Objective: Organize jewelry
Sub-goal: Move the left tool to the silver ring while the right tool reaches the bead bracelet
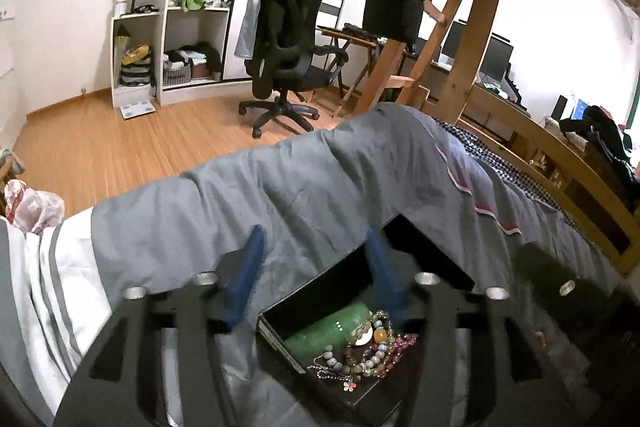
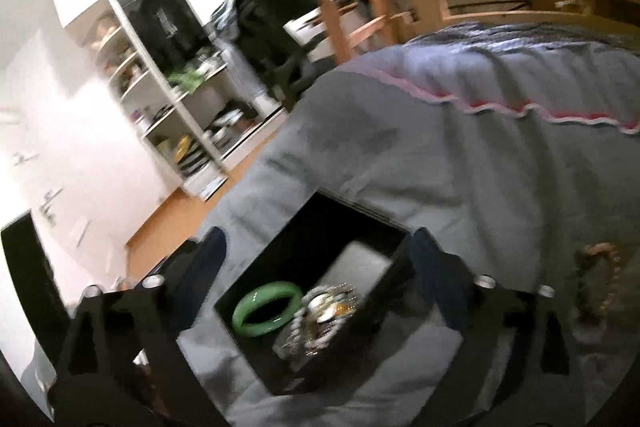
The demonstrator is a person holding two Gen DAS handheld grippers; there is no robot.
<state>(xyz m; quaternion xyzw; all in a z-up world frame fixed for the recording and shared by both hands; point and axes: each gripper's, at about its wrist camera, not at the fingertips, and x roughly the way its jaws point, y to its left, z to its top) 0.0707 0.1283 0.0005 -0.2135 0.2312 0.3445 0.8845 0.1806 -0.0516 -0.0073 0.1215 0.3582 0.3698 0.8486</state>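
Note:
A black open box (image 1: 316, 291) lies on the grey bedcover and holds a green bangle (image 1: 328, 333) and a heap of beaded bracelets (image 1: 374, 349). My left gripper (image 1: 316, 239) is open, its blue fingers wide apart above the box's far end. In the right wrist view the same box (image 2: 304, 239) shows the green bangle (image 2: 267, 313) beside a silvery beaded heap (image 2: 320, 323). My right gripper (image 2: 316, 239) is open, its fingers either side of the box. A brownish bead bracelet (image 2: 600, 279) lies on the cover at the right; this view is blurred.
The grey bedcover (image 1: 280, 187) fills the foreground, with a white striped part (image 1: 48, 287) at the left. A black lid-like piece (image 1: 424, 251) lies behind the box. A black office chair (image 1: 288, 47), white shelves (image 1: 144, 27) and a wooden bunk frame (image 1: 472, 27) stand beyond.

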